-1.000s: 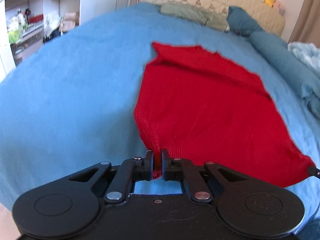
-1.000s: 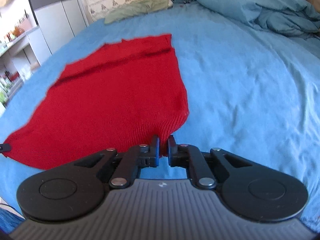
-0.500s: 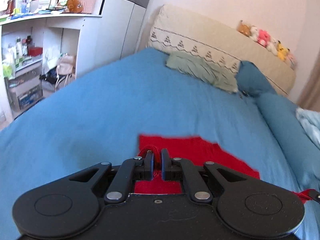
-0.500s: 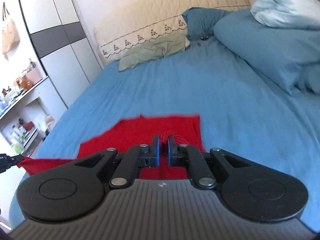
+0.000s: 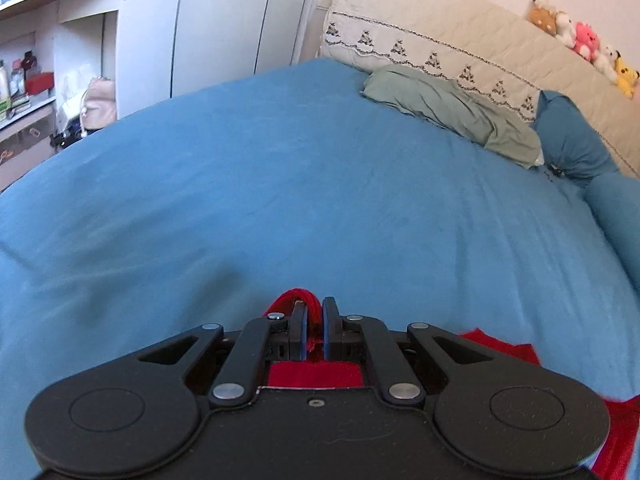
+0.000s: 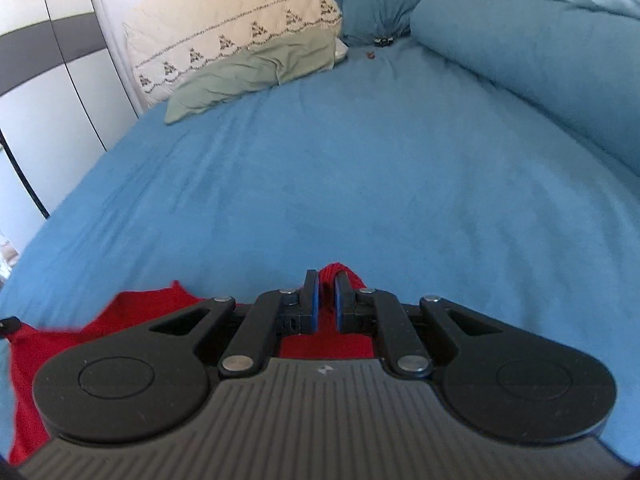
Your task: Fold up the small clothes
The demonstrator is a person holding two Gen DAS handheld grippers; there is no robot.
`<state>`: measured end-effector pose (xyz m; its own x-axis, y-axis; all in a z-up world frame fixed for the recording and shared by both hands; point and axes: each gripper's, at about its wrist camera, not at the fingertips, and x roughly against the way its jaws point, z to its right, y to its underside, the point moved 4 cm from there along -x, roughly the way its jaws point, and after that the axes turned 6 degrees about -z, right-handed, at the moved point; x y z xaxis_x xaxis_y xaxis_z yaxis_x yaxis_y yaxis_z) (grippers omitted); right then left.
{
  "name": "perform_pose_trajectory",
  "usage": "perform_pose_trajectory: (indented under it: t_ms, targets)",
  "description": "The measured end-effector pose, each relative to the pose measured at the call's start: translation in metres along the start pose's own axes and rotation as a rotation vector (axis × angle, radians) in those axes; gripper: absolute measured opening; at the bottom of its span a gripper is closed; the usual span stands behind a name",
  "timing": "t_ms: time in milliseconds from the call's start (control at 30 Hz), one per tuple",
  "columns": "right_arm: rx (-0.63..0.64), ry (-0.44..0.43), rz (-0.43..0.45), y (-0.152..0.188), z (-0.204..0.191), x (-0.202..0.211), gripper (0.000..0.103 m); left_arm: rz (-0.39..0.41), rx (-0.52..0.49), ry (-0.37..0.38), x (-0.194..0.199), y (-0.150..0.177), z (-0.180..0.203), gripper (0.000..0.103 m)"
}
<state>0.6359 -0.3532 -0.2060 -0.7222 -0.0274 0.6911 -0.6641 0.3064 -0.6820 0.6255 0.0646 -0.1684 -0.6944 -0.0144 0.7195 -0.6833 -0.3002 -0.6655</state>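
Both grippers have travelled forward over the bed (image 5: 280,200) since the earlier views, carrying the near edge of the red garment (image 5: 316,374) with them, so the wide spread of red ahead of the fingers is gone and only blue sheet lies in front. Left gripper (image 5: 315,330) is closed narrow on a bunched corner of the knit, and right gripper (image 6: 325,304) is pinched the same way on the other corner; holding both corners keeps the hem straight as it is laid over the rest. Red cloth shows beneath and beside each gripper, so the garment lies mostly under them, doubled on the bed. My judgement: the first fold is nearly made, and letting go comes next
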Motion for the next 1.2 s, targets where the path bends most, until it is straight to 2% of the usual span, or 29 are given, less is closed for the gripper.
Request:
perform_pose_trajectory:
  t_ms: [67, 100, 133, 167, 200, 300, 333, 400, 467, 567, 600, 733, 900, 1033, 1200]
  targets:
    - [0.015, 0.006, 0.001, 0.000, 0.000, -0.012, 0.026, 0.022, -0.009, -0.002, -0.001, -0.001, 0.001, 0.014]
    - [0.014, 0.014, 0.009, 0.000, 0.001, -0.013, 0.038, 0.036, -0.013, -0.006, 0.000, -0.002, 0.001, 0.020]
    - [0.014, 0.024, 0.021, -0.001, 0.002, -0.010, 0.064, 0.052, -0.021, -0.004, 0.007, -0.002, 0.000, 0.042]
    - [0.016, 0.023, 0.038, -0.002, 0.003, -0.004, 0.074, 0.068, -0.035, -0.002, 0.015, -0.001, 0.001, 0.067]
    - [0.031, 0.022, 0.067, -0.002, 0.004, 0.006, 0.085, 0.090, -0.057, -0.007, 0.027, 0.001, -0.001, 0.075]
    - [0.114, -0.003, 0.112, 0.007, 0.003, 0.042, 0.088, 0.151, -0.148, -0.004, 0.068, 0.013, 0.001, 0.089]
    - [0.135, -0.019, 0.114, 0.013, 0.004, 0.054, 0.092, 0.162, -0.185, 0.003, 0.080, 0.021, 0.001, 0.096]
    - [0.183, -0.039, 0.121, 0.028, 0.003, 0.075, 0.102, 0.177, -0.258, 0.031, 0.104, 0.042, 0.002, 0.098]
    - [0.202, -0.062, 0.113, 0.049, 0.004, 0.094, 0.102, 0.148, -0.304, 0.059, 0.117, 0.068, 0.001, 0.099]
    - [0.181, -0.121, 0.060, 0.084, 0.006, 0.107, 0.102, 0.059, -0.300, 0.121, 0.121, 0.106, -0.003, 0.099]
    - [0.191, -0.122, 0.047, 0.095, 0.006, 0.107, 0.102, 0.039, -0.300, 0.137, 0.119, 0.118, -0.005, 0.099]
    - [0.179, -0.122, -0.008, 0.133, 0.007, 0.102, 0.102, -0.032, -0.318, 0.110, 0.093, 0.147, -0.006, 0.099]
    - [0.178, -0.075, -0.055, 0.151, 0.011, 0.081, 0.101, -0.136, -0.291, 0.099, 0.062, 0.164, -0.013, 0.098]
    - [0.165, -0.051, -0.078, 0.158, 0.017, 0.071, 0.100, -0.114, -0.329, 0.063, 0.065, 0.164, -0.006, 0.095]
    - [0.168, -0.058, -0.024, 0.142, 0.025, 0.096, 0.100, -0.046, -0.366, 0.121, 0.101, 0.154, 0.016, 0.097]
